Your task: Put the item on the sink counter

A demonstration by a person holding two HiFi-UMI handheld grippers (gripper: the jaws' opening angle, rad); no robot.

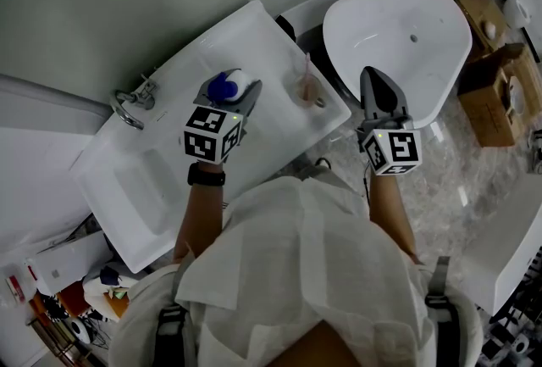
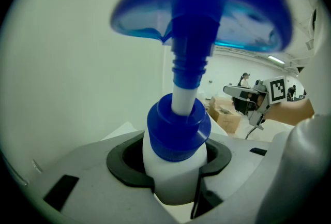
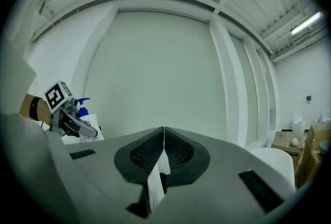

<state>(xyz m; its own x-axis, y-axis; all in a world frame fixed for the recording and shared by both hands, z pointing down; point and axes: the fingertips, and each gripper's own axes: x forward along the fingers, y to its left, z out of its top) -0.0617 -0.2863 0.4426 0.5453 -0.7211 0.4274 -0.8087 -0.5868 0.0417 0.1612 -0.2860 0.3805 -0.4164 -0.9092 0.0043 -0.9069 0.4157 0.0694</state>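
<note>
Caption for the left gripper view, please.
Left gripper clamped on a white plastic pump bottle with blue pump head.

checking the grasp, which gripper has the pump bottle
The left gripper: its fingers clasp the white pump bottle below its blue collar; the right gripper is shut.

- Sink counter (image 1: 269,39): basin (image 1: 140,187) set in its left end; faucet (image 1: 131,102) on the far edge behind the basin.
- Cup (image 1: 307,91): near the right corner.
- Pump bottle (image 1: 223,86): over the counter's middle, between the jaws of the left gripper (image 2: 173,168).
- Bowl fixture (image 1: 398,35): right of the counter.
- Boxes (image 1: 491,102): further right.
</note>
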